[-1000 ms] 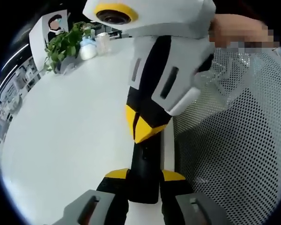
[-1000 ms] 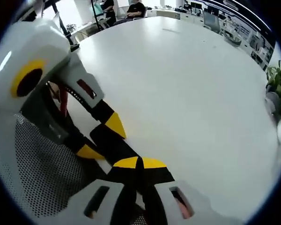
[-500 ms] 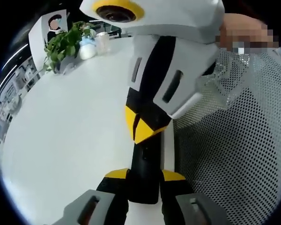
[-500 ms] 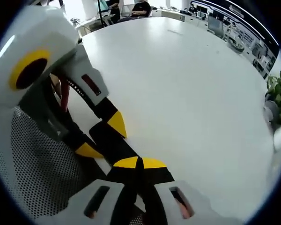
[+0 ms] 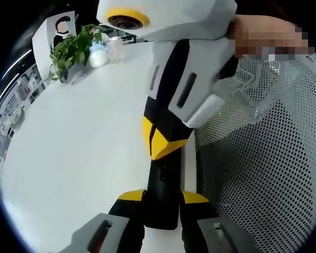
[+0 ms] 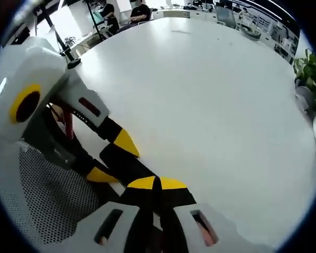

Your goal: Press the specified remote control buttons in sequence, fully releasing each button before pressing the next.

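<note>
A black remote control [image 5: 163,182] with a pale edge lies lengthwise between the jaws of my left gripper [image 5: 162,197], which is shut on its near end just above the white table [image 5: 79,153]. My right gripper [image 5: 162,143] comes down from the top of the left gripper view, jaws shut, yellow tips together on the remote's face. In the right gripper view my right gripper [image 6: 157,183] has its tips closed against each other. There the left gripper [image 6: 113,158] reaches in from the left with the remote [image 6: 127,162] held between its yellow tips.
A mesh chair back [image 5: 263,158] stands close on the right and also appears as mesh [image 6: 37,200] at lower left. At the table's far end are a potted plant [image 5: 71,52], a bottle [image 5: 99,55] and a poster [image 5: 55,31]. People [image 6: 142,6] sit beyond the table.
The right gripper's body has tilted slightly while its tips stay on the same spot of the remote. The right gripper view has shifted a little. The left gripper keeps its hold.
</note>
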A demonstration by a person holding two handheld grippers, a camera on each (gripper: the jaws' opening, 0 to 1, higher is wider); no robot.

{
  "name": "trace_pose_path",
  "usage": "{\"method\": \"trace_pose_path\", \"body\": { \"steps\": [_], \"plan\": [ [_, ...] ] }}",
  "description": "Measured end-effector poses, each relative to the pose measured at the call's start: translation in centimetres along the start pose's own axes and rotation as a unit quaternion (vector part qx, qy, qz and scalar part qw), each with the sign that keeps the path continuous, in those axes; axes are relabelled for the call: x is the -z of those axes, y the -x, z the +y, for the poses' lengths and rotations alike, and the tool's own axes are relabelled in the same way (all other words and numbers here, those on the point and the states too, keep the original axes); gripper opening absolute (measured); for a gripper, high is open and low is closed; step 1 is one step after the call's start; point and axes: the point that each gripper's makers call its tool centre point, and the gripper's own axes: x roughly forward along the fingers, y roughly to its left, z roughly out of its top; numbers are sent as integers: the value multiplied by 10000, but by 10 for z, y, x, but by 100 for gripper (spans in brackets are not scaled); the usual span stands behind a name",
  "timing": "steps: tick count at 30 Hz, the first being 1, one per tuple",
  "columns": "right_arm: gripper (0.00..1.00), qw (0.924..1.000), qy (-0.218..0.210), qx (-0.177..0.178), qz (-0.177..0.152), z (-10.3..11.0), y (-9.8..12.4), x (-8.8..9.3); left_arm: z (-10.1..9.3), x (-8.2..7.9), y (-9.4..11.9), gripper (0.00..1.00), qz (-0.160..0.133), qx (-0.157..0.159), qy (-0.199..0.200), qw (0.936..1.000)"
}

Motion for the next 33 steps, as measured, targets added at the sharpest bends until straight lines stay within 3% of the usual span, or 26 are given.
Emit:
{"method": "trace_pose_path", "body": {
  "steps": [18,22,33],
  "plan": [
    [0,9962,776,-204,328,13,6,8,0,-1,-1,25,-7,-5,2,10000],
    [0,9953,827,-323,394,18,5,10,0,-1,-1,25,-12,-5,0,10000],
    [0,9950,922,-227,310,14,8,6,1,-1,-1,25,-46,1,-18,10000]
  ]
}}
